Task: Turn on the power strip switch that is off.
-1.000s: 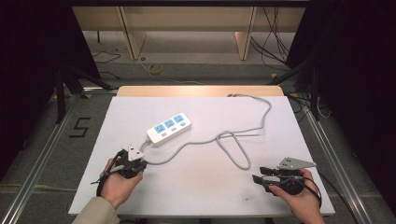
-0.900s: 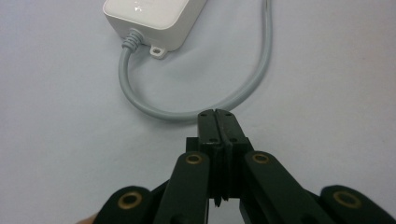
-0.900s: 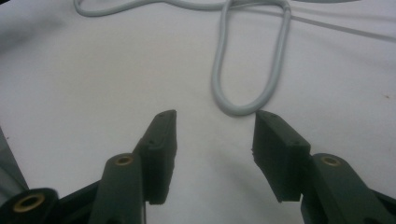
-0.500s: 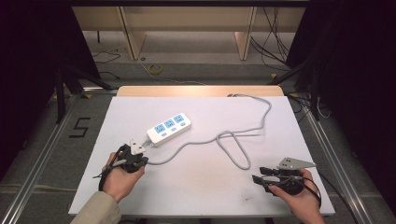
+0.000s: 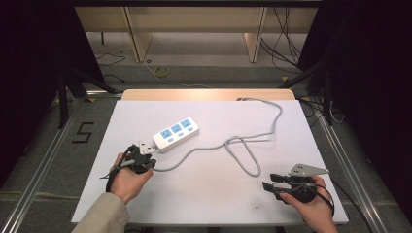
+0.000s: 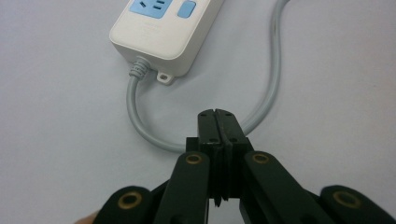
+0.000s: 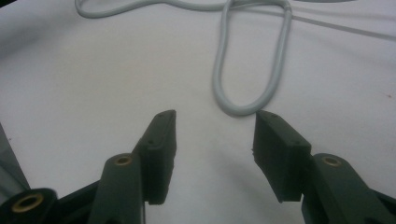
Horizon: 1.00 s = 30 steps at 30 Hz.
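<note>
High view: we hold the left tongs (image 5: 141,156) near the desk's (image 5: 204,199) left front, right at the cord end of the strip (image 5: 176,133). The strip lies flat left of centre, angled, three blue sockets up. Left gripper view: our jaws are pressed together, nothing between them, tips over the grey cord (image 6: 140,126) where it curves out of the strip. We keep the right tongs (image 5: 277,183) at the right front, jaws spread wide, empty, pointing at a cord loop (image 7: 247,100) just beyond them.
</note>
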### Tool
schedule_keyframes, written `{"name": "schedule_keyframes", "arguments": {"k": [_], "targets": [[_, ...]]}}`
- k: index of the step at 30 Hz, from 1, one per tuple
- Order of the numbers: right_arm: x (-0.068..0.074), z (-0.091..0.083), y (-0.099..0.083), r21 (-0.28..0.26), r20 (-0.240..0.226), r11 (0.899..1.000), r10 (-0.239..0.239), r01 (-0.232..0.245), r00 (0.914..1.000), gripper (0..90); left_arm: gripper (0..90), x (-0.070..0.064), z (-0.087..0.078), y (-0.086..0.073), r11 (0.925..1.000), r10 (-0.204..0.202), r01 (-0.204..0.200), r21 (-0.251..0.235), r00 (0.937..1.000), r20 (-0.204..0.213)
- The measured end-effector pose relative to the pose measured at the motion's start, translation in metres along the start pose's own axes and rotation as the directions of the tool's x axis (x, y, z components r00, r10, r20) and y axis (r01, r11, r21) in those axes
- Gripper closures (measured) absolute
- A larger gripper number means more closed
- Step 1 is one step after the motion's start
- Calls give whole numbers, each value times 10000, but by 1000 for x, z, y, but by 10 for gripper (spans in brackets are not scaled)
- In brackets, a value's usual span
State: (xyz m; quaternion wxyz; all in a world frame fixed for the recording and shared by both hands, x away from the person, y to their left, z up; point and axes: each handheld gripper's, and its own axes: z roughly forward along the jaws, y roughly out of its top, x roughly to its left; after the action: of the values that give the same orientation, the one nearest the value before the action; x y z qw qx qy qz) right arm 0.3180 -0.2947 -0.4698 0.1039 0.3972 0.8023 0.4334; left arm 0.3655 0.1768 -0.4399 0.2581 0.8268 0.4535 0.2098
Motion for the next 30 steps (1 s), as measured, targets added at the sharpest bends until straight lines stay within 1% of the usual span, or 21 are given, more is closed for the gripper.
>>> {"name": "schedule_keyframes", "arguments": {"k": [14, 19, 21, 22, 30], "targets": [[0, 0, 0, -26, -21, 10000, -23, 23, 10000, 499, 897, 1, 5, 10, 9996, 262, -262, 118, 9997, -21], [0, 0, 0, -19, -19, 10000, -19, 19, 10000, 499, 898, 0, 6, 13, 9996, 219, -219, 152, 9998, -5], [0, 0, 0, -18, -20, 10000, -15, 15, 10000, 500, 898, 1, 6, 15, 9994, 291, -291, 191, 9996, -14], [0, 0, 0, -16, -18, 10000, -18, 18, 10000, 499, 898, 1, 6, 16, 9996, 226, -226, 170, 9997, -5], [0, 0, 0, -13, -14, 10000, -10, 10, 10000, 499, 897, 1, 9, 22, 9992, 285, -284, 268, 9996, -27]]}}
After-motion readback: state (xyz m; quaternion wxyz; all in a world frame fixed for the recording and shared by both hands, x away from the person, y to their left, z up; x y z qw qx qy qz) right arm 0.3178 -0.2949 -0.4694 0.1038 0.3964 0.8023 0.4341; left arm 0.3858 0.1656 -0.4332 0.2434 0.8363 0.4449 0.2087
